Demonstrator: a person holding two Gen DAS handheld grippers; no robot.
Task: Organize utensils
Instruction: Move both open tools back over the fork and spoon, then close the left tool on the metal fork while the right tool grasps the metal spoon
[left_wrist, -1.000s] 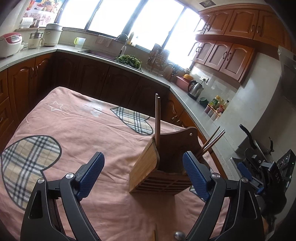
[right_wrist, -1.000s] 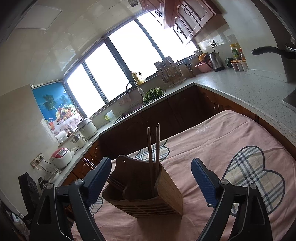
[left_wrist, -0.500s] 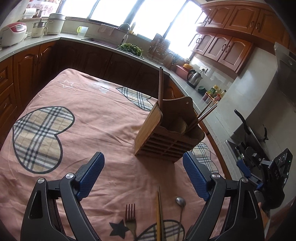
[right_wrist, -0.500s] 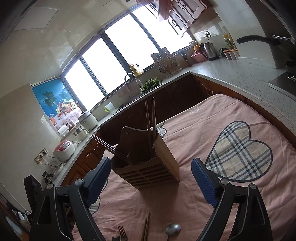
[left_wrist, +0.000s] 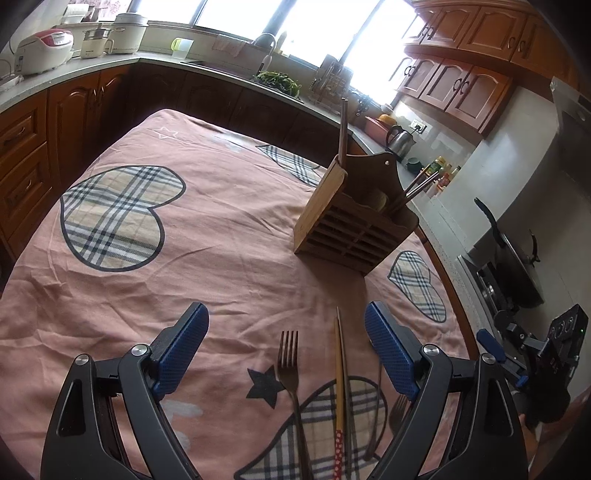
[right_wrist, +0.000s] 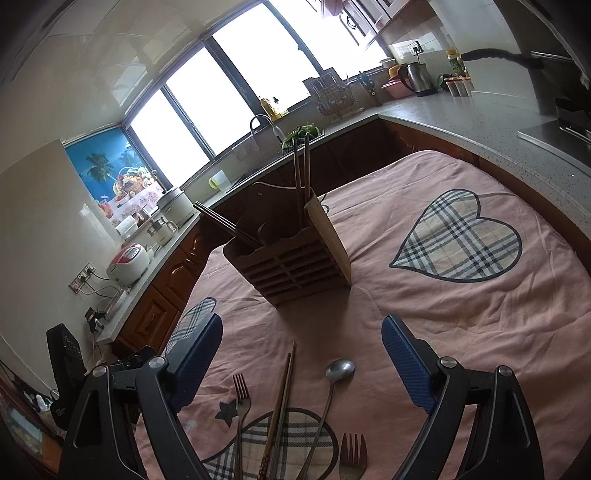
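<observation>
A slatted wooden utensil holder (left_wrist: 354, 229) (right_wrist: 295, 258) stands on the pink tablecloth with dark chopsticks (left_wrist: 343, 129) (right_wrist: 301, 166) upright in it and another pair (left_wrist: 417, 188) leaning out of its side. Nearer to me a metal fork (left_wrist: 290, 365) (right_wrist: 242, 398), a pair of chopsticks (left_wrist: 340, 387) (right_wrist: 280, 398), a metal spoon (right_wrist: 338, 369) and a wooden fork (right_wrist: 352, 458) lie on the cloth. My left gripper (left_wrist: 284, 317) hangs open over the fork and chopsticks. My right gripper (right_wrist: 303, 332) is open above the chopsticks and spoon. Neither touches anything.
The pink tablecloth (left_wrist: 221, 229) with plaid hearts covers the table. Kitchen counters wrap around it, with rice cookers (left_wrist: 44, 48), a sink and a kettle (left_wrist: 399, 140). A stove with a pan (left_wrist: 517, 258) stands to the right of the table.
Both grippers have drawn back from the holder and tipped downward. The holder now sits farther off, and the fork, chopsticks and spoon on the cloth have come into view.
</observation>
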